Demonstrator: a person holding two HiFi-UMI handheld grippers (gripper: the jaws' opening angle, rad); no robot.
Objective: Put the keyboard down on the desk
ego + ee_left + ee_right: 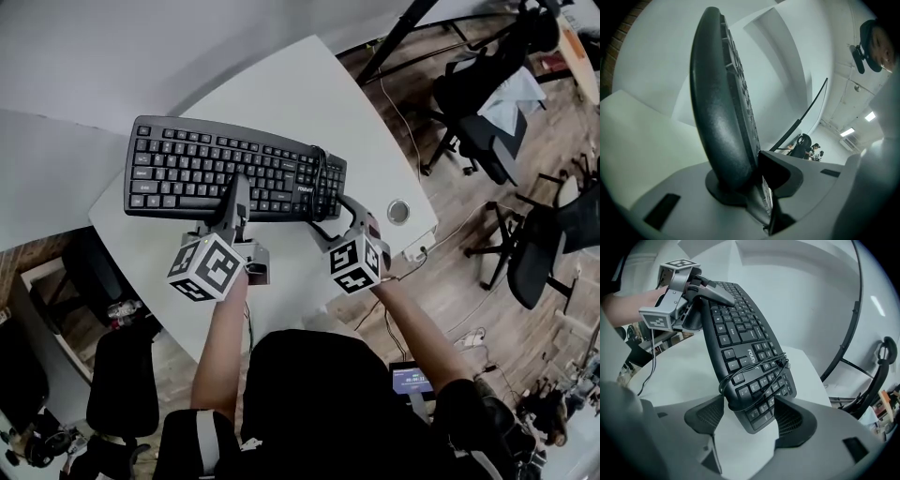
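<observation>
The left claw (238, 190) is pinching the keyboard (197, 169) at the middle of its near long edge. In the left gripper view the board stands edge-on between the jaws, one pad under its base and the other on the keys. Over at the keyboard's right end, the right claw (339, 221) has that short end nipped between its two ribbed pads. There a black cable (754, 380) is looped round the board, right where the pads bite. Between the two grips the keyboard is carried keys-up over the white worktop (309, 84). It tilts in the right gripper view, its near corner showing clear of the white surface below. Behind each claw sits its marker cube, the left (206, 269) and the right (357, 265), and the person's bare forearms (220, 347) run back from them. Just right of the keyboard's right end a round metal grommet (398, 211) is set in the worktop near its edge. Well beyond that end, black office chairs (487, 122) stand on the wooden floor (450, 197).
</observation>
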